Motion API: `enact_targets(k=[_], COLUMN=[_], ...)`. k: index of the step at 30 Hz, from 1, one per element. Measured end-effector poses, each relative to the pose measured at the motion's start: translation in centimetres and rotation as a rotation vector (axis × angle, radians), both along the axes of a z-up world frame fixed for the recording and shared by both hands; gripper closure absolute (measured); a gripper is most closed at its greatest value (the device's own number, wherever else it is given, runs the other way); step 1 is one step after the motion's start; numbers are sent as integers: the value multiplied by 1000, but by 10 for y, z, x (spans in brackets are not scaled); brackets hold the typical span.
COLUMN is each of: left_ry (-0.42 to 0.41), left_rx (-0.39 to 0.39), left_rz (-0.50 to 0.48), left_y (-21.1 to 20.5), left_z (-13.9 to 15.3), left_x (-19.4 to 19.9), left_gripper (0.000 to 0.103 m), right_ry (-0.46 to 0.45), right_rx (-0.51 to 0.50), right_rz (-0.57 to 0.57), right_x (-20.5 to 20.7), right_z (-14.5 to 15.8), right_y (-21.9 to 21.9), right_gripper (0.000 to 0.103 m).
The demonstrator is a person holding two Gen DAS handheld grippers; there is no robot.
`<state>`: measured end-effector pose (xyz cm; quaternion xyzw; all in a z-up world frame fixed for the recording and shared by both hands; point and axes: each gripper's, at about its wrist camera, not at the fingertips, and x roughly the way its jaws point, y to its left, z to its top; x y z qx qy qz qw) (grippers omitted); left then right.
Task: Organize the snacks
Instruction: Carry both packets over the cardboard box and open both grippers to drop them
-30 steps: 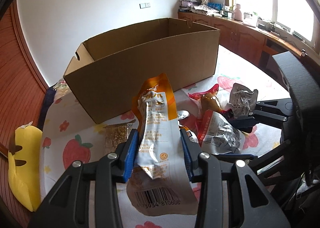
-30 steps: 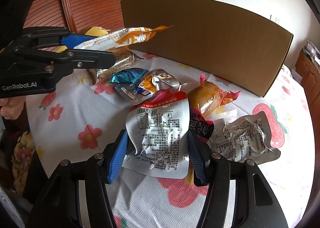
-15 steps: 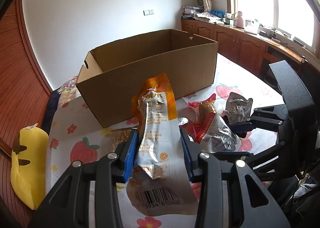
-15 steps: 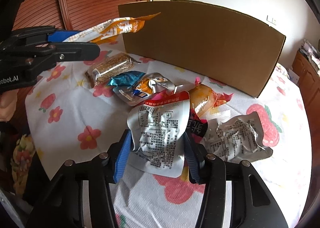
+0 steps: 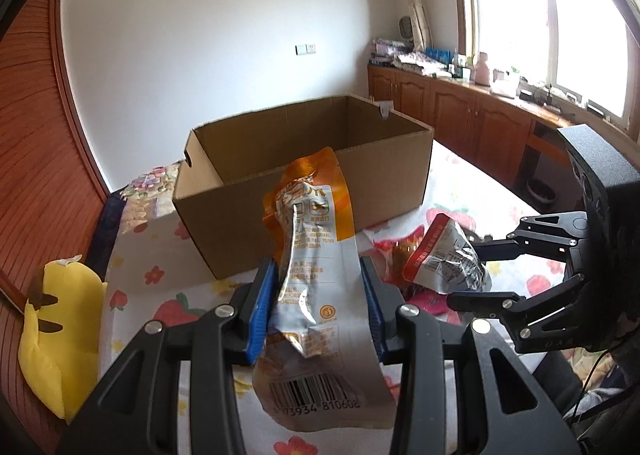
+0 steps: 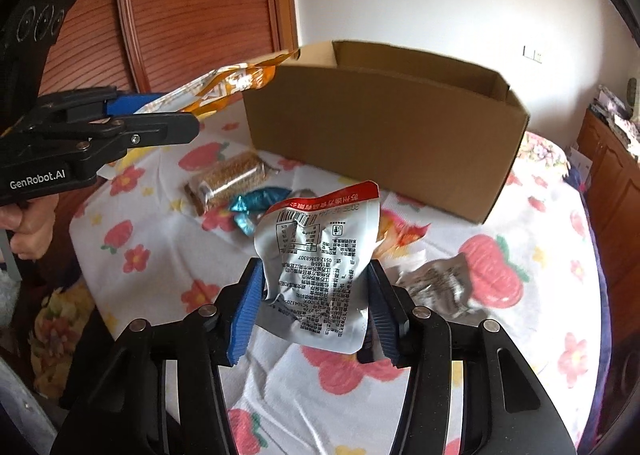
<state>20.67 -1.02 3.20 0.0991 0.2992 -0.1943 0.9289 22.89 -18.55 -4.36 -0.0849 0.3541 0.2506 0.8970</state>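
An open cardboard box [image 5: 304, 175] stands on the flowered tablecloth [image 6: 520, 223]. My left gripper [image 5: 318, 283] is shut on an orange and silver snack packet [image 5: 316, 215], held upright in the air in front of the box's near wall. My right gripper [image 6: 316, 283] is shut on a silver packet with a red top edge [image 6: 320, 255], lifted off the cloth. In the right wrist view the left gripper [image 6: 176, 115] holds the orange packet [image 6: 232, 83] near the box's left corner [image 6: 380, 151]. The right gripper [image 5: 464, 271] shows at the right of the left wrist view.
On the cloth lie a granola bar [image 6: 230, 179], a teal wrapper [image 6: 256, 207], an orange snack [image 6: 400, 231] and a crumpled silver packet [image 6: 436, 287]. A yellow plush [image 5: 60, 327] sits at the left edge. Wooden cabinets [image 5: 460, 115] line the window wall. A hand [image 6: 28, 231] grips the left tool.
Both grippers have risen. The right gripper's jaws closed in on the silver packet and lifted it off the cloth. The orange packet now sits higher against the box.
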Motion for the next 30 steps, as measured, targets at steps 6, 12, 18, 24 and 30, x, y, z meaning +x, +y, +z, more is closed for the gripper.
enact_targets(k=[6, 12, 18, 24, 30], left_ry=[-43, -88, -134, -165, -176], left_rx=[-37, -76, -99, -107, -112], left_rz=[12, 33, 57, 75, 88], left_y=[3, 8, 14, 16, 13], left_z=[15, 28, 43, 50, 52], left_x=[3, 10, 31, 58, 93], left_gripper=[64, 64, 64, 64, 64], right_ry=[-44, -76, -131, -183, -208], right_rx=[21, 36, 44, 53, 71], right_rz=[-18, -28, -22, -13, -8], right_x=[3, 9, 28, 58, 95], right_z=[21, 38, 64, 85, 94], right_y=[-10, -18, -22, -23, -21], right_gripper=[51, 51, 51, 51, 51])
